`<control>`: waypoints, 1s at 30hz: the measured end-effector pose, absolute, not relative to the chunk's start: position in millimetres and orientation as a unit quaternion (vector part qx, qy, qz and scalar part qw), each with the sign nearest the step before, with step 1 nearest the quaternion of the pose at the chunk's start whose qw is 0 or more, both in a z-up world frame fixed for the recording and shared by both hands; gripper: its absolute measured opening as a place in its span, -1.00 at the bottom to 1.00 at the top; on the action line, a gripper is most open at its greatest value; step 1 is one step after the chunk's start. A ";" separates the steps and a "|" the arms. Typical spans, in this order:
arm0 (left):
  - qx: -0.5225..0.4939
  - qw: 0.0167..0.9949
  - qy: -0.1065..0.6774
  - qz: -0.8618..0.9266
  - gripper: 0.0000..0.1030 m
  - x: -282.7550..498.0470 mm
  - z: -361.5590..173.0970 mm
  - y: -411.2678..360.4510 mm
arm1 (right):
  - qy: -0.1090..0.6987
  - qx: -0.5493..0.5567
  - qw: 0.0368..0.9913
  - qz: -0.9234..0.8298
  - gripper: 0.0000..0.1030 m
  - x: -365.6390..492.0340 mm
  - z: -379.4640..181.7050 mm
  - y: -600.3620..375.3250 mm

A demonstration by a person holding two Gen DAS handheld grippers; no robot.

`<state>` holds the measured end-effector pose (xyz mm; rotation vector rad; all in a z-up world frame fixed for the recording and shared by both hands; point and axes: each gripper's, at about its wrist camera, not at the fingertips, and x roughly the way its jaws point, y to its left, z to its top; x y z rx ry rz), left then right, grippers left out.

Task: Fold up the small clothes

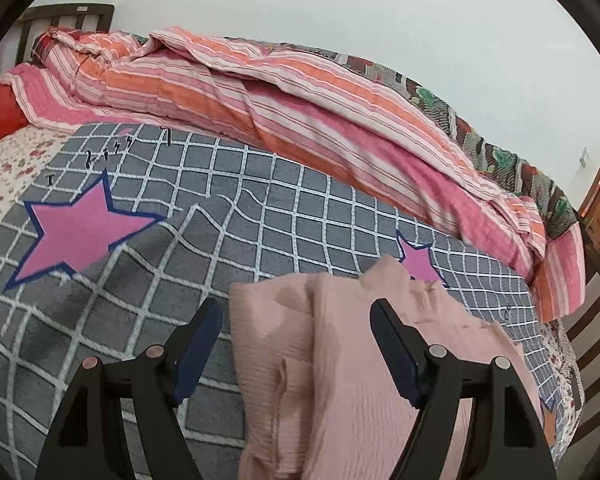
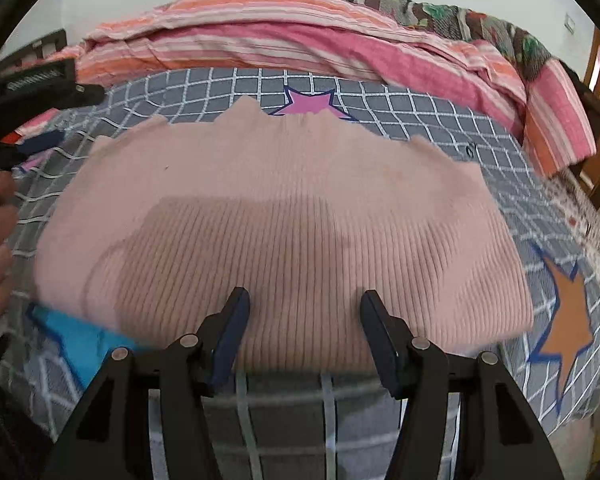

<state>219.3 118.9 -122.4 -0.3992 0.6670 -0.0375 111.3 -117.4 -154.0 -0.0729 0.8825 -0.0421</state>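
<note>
A pale pink ribbed knit garment [image 2: 284, 216] lies folded and flat on the grey checked blanket [image 2: 420, 112]. In the left wrist view the garment [image 1: 340, 360] shows as layered folds under my left gripper [image 1: 296, 312], which is open with its jaws wide apart over the garment's left part. My right gripper [image 2: 304, 300] is open just above the garment's near edge, holding nothing. The left gripper also shows at the far left of the right wrist view [image 2: 40, 144], beside the garment's left end.
A striped pink and orange quilt [image 1: 260, 100] is bunched along the far side of the bed. Pink stars [image 1: 76, 228], an orange star [image 2: 568, 320] and a blue patch [image 2: 72, 336] mark the blanket. A wooden bed frame [image 1: 592, 320] stands at the right.
</note>
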 end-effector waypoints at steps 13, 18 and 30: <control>-0.192 0.918 0.342 -0.065 0.45 128.1 -151.3 88.4 | 0.349 0.050 0.935 -0.026 0.11 72.4 -125.0 -208.2; -0.202 0.905 0.368 -0.063 0.45 99.8 -162.8 87.6 | 0.308 0.069 0.947 -0.053 0.11 84.7 -106.3 -255.2; -0.259 0.869 0.415 -0.079 0.45 99.8 -185.2 82.0 | 0.243 0.111 0.954 -0.137 0.26 104.3 -103.7 -317.0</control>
